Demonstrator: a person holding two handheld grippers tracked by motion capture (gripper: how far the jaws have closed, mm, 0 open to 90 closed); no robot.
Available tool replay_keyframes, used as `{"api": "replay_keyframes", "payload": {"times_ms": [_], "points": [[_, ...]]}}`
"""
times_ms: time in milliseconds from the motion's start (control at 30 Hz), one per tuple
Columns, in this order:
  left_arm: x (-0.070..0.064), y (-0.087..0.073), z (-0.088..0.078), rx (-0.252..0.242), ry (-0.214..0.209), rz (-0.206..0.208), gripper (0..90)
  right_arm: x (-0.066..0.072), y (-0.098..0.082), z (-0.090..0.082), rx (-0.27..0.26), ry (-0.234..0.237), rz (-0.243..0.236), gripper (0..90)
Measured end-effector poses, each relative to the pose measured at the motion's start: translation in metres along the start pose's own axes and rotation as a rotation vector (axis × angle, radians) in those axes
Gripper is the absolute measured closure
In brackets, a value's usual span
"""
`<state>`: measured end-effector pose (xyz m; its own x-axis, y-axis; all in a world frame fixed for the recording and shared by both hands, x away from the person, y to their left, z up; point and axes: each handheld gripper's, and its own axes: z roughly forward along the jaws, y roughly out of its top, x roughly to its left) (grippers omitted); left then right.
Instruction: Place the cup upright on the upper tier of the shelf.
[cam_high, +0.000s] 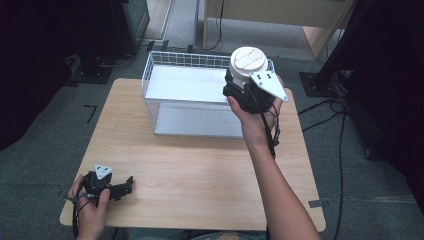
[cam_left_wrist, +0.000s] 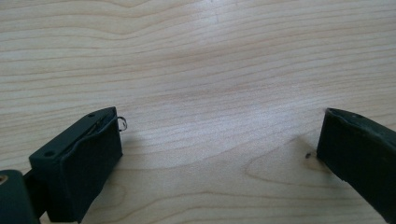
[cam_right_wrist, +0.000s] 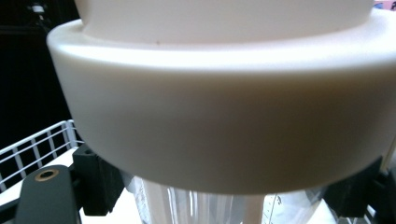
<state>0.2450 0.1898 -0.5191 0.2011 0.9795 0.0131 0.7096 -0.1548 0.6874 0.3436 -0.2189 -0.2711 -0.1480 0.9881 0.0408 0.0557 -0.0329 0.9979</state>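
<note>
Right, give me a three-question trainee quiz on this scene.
1. True or false: the right gripper is shut on the white-lidded container.
2. Over what is the container held? A) the wire basket B) the floor C) the bare tabletop
3. Fill in: the left gripper rests on the wooden table with its jaws ____.

Key: 1 true; 2 A; 3 open, with nothing between them.
</note>
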Motion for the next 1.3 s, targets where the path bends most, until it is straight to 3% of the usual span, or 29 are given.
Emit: {"api": "replay_keyframes", "payload": {"times_ms": [733, 1233, 1300], "points": [[0.0, 0.0, 0.0, -0.001, 0.0, -0.001, 0.2, 0.0, -0.012, 0.057, 0.061, -0.022, 0.01, 16.2], [0.0, 0.0, 0.0, -0.001, 0.001, -0.001, 0.2, -0.004, -0.02, 0.075, 0.009, -0.027, 0.01, 16.4], [0.0, 0.0, 0.0, -0.001, 0.0, -0.004, 0.2, -0.005, -0.024, 0.076, -0.019, -0.028, 0.013, 16.4]]}}
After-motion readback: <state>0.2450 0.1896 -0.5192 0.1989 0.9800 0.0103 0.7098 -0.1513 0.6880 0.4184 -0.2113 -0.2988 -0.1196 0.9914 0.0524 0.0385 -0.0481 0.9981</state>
